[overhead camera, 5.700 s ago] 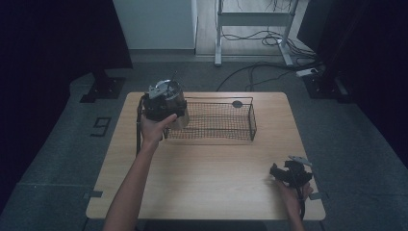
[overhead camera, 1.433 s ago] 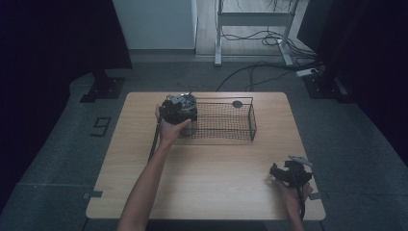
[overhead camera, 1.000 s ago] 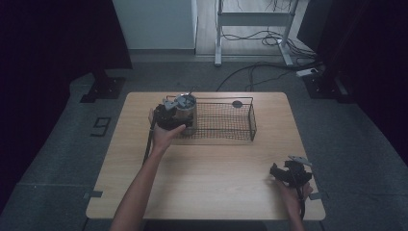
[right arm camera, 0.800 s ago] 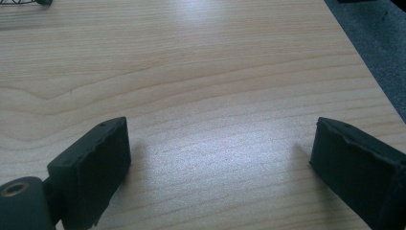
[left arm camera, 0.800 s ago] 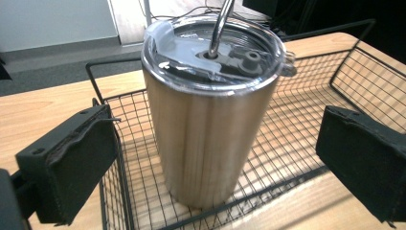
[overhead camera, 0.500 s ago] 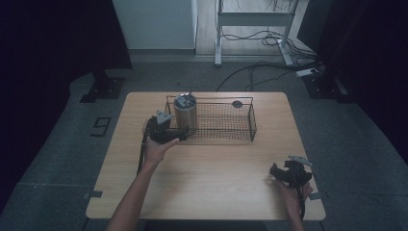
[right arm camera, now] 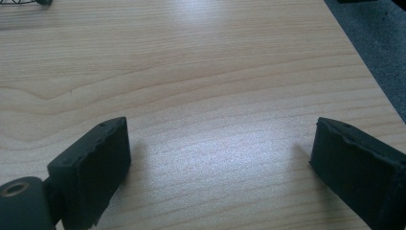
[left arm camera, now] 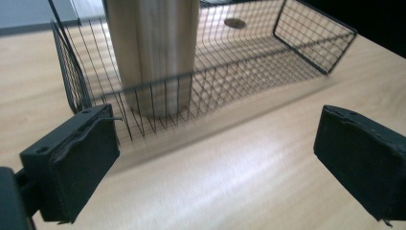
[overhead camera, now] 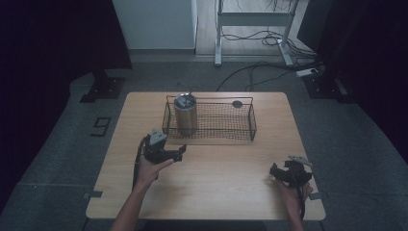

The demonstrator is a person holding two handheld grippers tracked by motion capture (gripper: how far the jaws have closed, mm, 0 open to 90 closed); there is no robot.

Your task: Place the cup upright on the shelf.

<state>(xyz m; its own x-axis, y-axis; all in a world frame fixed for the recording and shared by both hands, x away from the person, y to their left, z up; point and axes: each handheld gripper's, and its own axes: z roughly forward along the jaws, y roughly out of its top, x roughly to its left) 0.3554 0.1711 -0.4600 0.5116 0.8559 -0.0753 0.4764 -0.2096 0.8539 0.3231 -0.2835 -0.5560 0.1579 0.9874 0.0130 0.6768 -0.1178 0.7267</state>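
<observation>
A tall metal tumbler [overhead camera: 185,114] stands upright in the left end of a black wire basket [overhead camera: 226,137] at the back of the table. In the left gripper view the tumbler [left arm camera: 151,48] rises just behind the basket's mesh wall [left arm camera: 158,103]. My left gripper [overhead camera: 178,152] hovers in front of the basket's left end, open and empty, a short way back from the tumbler. Its jaws stand wide apart [left arm camera: 215,160]. My right gripper [overhead camera: 275,172] rests near the table's front right corner. It too is open [right arm camera: 220,167], with bare wood between its jaws.
A small dark disc [overhead camera: 237,103] lies in the basket's far right part, also seen as the disc [left arm camera: 234,22] in the left gripper view. The wooden table [overhead camera: 221,187] is bare in front of the basket. Cables and a metal stand [overhead camera: 250,19] sit on the floor beyond.
My left gripper set the tumbler down in the basket's left end, opened, and drew back towards the person. The right gripper has stayed still.
</observation>
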